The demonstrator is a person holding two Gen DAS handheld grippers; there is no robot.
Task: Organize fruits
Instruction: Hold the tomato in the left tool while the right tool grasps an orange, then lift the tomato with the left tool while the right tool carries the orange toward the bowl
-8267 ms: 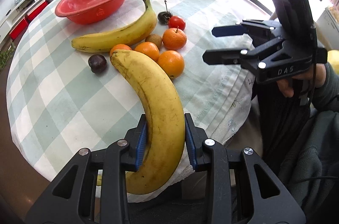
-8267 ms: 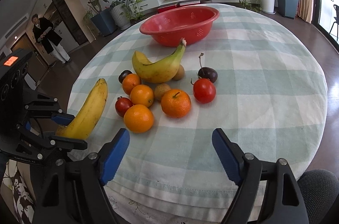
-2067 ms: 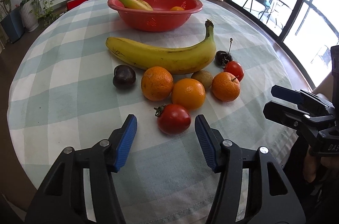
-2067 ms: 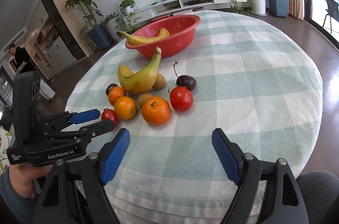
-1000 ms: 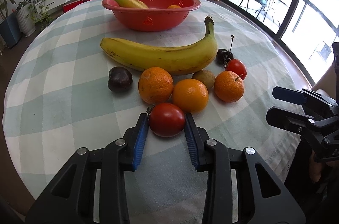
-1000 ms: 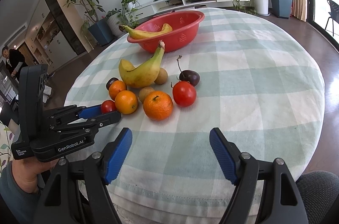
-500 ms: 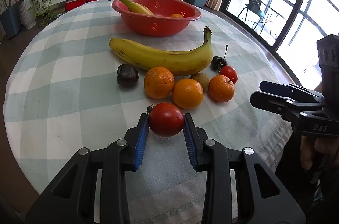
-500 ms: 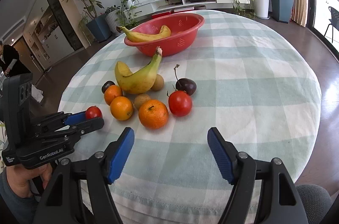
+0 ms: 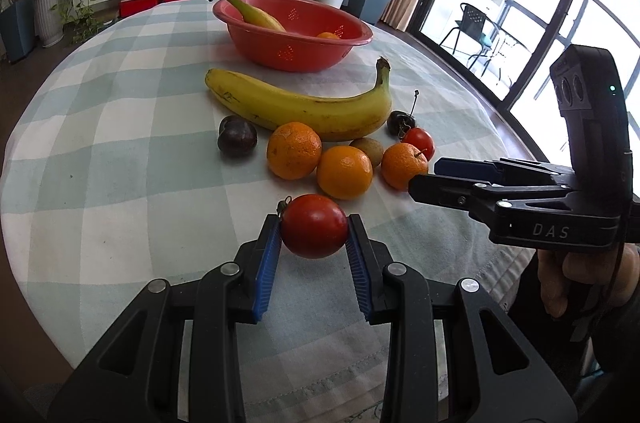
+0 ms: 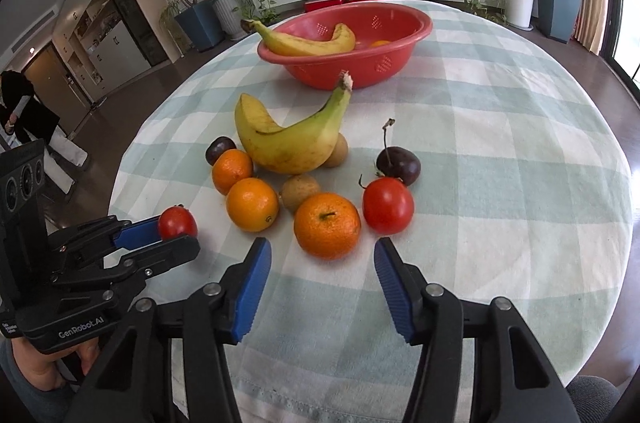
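My left gripper (image 9: 314, 229) is shut on a red tomato (image 9: 313, 225) and holds it above the tablecloth; the tomato also shows in the right wrist view (image 10: 177, 221). My right gripper (image 10: 322, 255) is open, its pads just short of an orange (image 10: 327, 225). A red bowl (image 9: 256, 49) at the far side holds a banana (image 10: 308, 43) and an orange. On the cloth lie a banana (image 9: 308, 109), three oranges, a second tomato (image 10: 387, 205), two kiwis, a plum (image 9: 237, 141) and a cherry (image 10: 399, 165).
The round table wears a green-checked cloth (image 9: 100, 143) whose edge drops off close to both grippers. The right gripper (image 9: 424, 179) reaches in from the right in the left wrist view. A TV shelf, potted plants and windows stand beyond the table.
My left gripper has lifted the tomato off the cloth and drawn back from the fruit pile. My right gripper has moved forward toward the nearest orange and narrowed its opening.
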